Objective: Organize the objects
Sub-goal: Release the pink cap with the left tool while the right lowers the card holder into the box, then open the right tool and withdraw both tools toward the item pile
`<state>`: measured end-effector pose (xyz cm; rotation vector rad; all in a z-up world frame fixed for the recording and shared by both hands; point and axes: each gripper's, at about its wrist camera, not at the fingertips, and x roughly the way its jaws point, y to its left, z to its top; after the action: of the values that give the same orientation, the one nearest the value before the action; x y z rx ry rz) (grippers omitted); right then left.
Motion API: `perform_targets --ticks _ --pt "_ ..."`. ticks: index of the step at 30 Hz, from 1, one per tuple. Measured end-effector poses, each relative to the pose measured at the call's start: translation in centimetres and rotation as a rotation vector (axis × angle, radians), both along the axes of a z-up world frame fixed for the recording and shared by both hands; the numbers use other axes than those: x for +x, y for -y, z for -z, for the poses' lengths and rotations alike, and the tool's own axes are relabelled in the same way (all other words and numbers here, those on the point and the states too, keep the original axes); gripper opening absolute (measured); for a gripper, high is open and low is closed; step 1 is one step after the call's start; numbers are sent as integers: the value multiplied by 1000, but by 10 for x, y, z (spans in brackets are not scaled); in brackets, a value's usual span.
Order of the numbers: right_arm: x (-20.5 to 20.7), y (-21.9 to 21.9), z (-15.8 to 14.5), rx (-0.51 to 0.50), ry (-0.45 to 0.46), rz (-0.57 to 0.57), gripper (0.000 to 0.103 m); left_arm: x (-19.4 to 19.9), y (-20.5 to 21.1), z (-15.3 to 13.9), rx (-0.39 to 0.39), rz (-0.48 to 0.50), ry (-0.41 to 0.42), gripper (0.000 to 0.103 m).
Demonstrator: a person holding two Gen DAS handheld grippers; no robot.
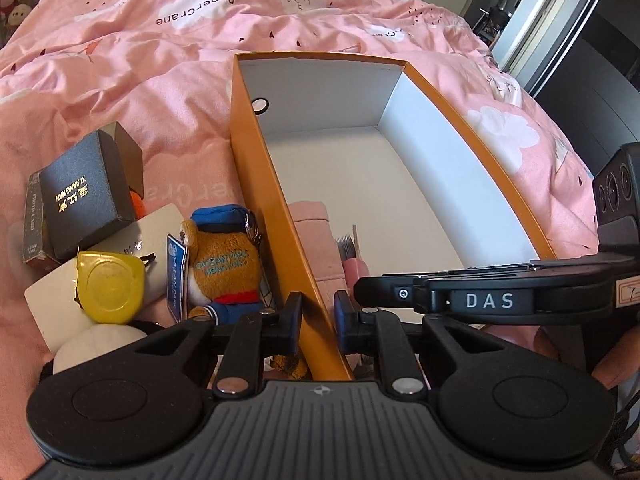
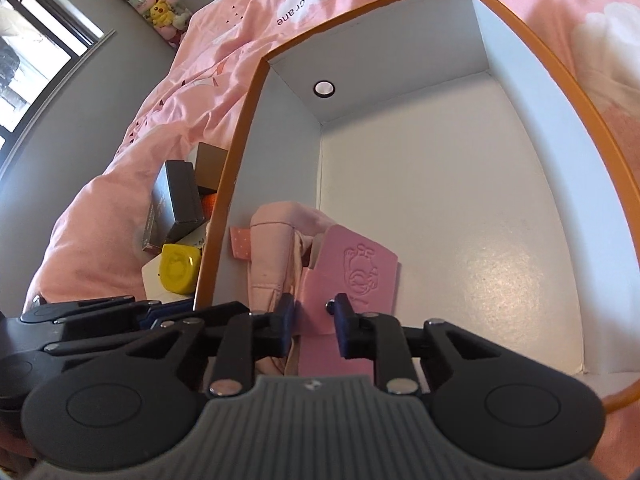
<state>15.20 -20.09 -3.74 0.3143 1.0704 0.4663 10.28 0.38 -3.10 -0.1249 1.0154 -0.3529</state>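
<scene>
Box wall is pinched by left gripper; pink card sits between right gripper jaws, contact unclear; box should be held steady.

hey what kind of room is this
Most likely a bedroom: a pink printed duvet spreads across a bed, plush toys line the wall, and a window sits beside it.

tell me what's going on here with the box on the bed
A person with two handheld grippers is packing loose things into an orange box on a pink bed. The left gripper is shut on the box's near wall, steadying it. The right gripper holds a pink card inside, beside a pink pouch. A plush bear, yellow case and dark boxes wait outside.
</scene>
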Motion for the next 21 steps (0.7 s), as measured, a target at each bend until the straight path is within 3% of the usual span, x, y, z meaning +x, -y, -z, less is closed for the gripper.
perform_targets --ticks 4,11,15,19,21 --pt "-4 -2 -4 -37 35 -15 26 -1 -3 0 -19 -11 3 19" --pt "-13 -1 -13 -56 77 -20 33 -8 -10 -8 -32 -32 15 33" --pt "-20 -3 -27 -85 152 -21 42 -17 -20 -20 -44 -56 36 42" --pt "-28 -12 -44 -99 235 -41 51 -23 -34 -31 -27 -95 60 43" --pt "-33 -20 -53 -98 277 -62 51 -26 -42 -36 -4 -104 64 43"
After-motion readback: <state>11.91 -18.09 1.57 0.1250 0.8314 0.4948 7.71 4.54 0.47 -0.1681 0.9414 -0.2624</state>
